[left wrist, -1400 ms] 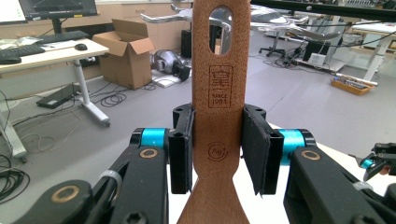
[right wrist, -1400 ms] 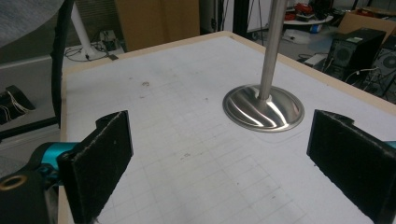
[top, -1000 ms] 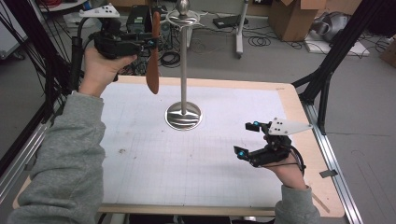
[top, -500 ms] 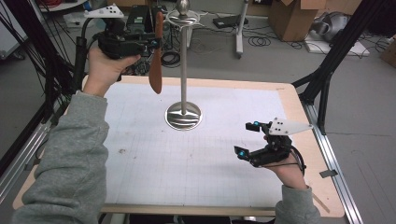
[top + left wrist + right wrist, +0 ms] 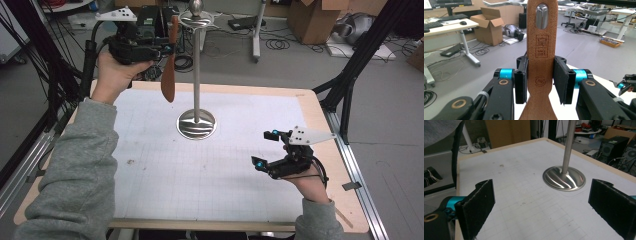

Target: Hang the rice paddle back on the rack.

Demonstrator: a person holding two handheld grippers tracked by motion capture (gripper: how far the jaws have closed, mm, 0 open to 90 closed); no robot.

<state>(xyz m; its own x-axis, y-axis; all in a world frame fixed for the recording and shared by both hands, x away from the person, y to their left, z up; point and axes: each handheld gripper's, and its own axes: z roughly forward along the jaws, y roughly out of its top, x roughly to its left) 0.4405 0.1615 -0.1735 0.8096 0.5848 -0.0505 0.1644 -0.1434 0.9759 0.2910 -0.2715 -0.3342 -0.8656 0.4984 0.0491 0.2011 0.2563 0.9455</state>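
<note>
A brown spatula (image 5: 168, 75) with a hole in its handle hangs blade-down above the table's far left. My left gripper (image 5: 170, 47) is shut on its handle, raised just left of the metal stand's pole (image 5: 196, 75). In the left gripper view the spatula (image 5: 541, 62) stands upright between both pads, and shiny metal shows through the hole (image 5: 541, 16). My right gripper (image 5: 265, 148) rests open near the table's right side, with nothing between its pads. The right gripper view shows its pads wide apart (image 5: 544, 207), facing the stand's round base (image 5: 563, 178).
The stand's base (image 5: 196, 124) sits at the middle back of the white gridded mat (image 5: 210, 170), and a disc and knob (image 5: 196, 10) top the pole. Black frame legs (image 5: 350, 75) rise at the right rear corner. Cables and boxes lie on the floor beyond.
My left gripper has carried the spatula slightly up and to the right, closer to the top of the stand's pole. The right gripper has stayed put.
</note>
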